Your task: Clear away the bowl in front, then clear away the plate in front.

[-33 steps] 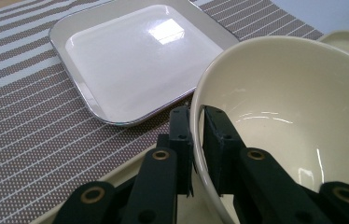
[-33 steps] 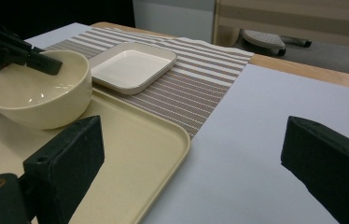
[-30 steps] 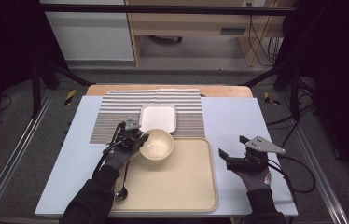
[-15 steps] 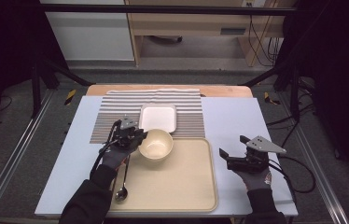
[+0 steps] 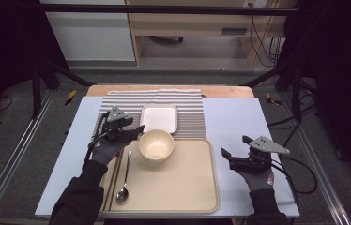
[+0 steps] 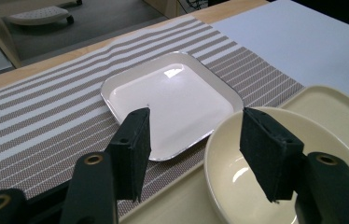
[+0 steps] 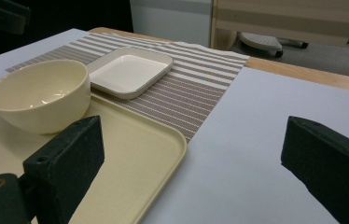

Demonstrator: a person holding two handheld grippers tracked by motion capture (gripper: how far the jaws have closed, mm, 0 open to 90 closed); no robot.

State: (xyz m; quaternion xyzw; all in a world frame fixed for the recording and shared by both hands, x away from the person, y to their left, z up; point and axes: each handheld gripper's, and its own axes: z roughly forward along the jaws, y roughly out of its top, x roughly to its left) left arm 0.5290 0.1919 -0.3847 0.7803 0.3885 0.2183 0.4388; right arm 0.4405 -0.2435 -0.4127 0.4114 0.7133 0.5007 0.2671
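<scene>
though opening, left gripper [image 5: 138, 128] empty

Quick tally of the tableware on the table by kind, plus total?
Bowl: 1
Square plate: 1
Tray: 1
Spoon: 1
Chopsticks: 1 pair
Striped mat: 1
Total: 6

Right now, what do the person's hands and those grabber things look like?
Each hand wears a grey glove under a black sleeve. The left gripper and right gripper are black, each with a grey three-cornered plate on top and a black cable trailing off. Their jaws end in flat, black, blocky pads.
</scene>
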